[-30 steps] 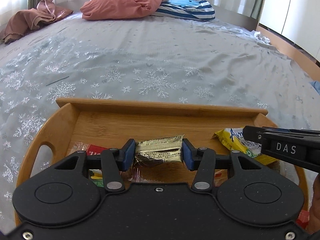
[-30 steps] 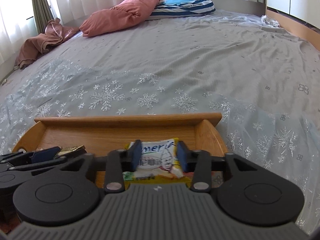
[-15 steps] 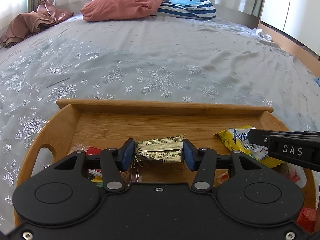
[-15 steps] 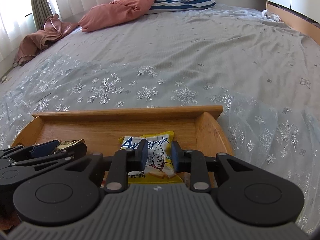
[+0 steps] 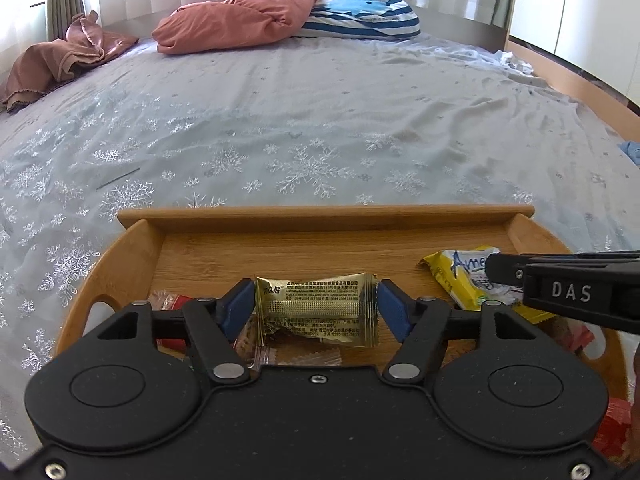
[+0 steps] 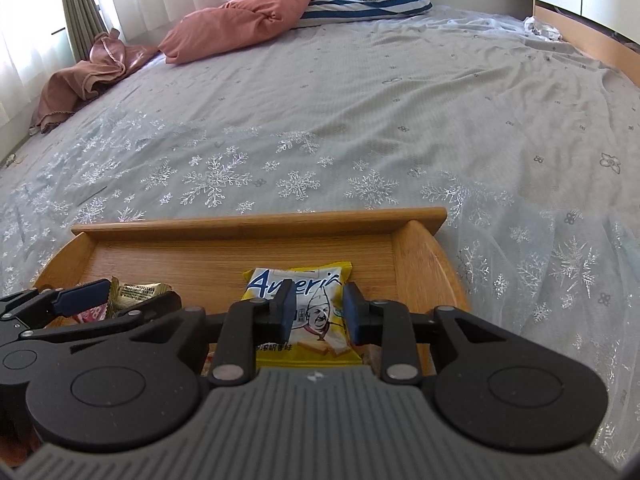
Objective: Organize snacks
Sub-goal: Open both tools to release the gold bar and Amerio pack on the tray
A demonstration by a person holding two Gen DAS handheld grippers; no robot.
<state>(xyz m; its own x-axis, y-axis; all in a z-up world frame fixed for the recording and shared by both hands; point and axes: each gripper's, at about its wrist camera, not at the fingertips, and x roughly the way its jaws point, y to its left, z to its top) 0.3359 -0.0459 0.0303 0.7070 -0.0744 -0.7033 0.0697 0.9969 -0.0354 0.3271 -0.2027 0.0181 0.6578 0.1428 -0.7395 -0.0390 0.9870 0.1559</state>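
Note:
A wooden tray (image 5: 324, 216) (image 6: 260, 224) with snacks lies on the bed. My left gripper (image 5: 316, 306) holds a gold snack packet (image 5: 316, 308) between its blue pads (image 5: 240, 308), above the tray floor. My right gripper (image 6: 318, 310) stands over a yellow and white snack bag (image 6: 298, 280), with its jaws narrowed around the bag's middle; whether they grip it is unclear. The bag lies at the tray's right side and also shows in the left wrist view (image 5: 460, 272). The left gripper shows at the left of the right wrist view (image 6: 100, 300).
Red and clear wrapped snacks (image 5: 168, 300) lie in the tray under the left gripper. A pink pillow (image 5: 236, 20), a striped blue pillow (image 5: 360, 12) and brown cloth (image 5: 60, 60) lie at the far end of the grey snowflake bedspread (image 5: 320, 120).
The right gripper pulled back and its jaws narrowed; the yellow bag now lies lower on the tray. The left gripper's jaws widened slightly around the gold packet.

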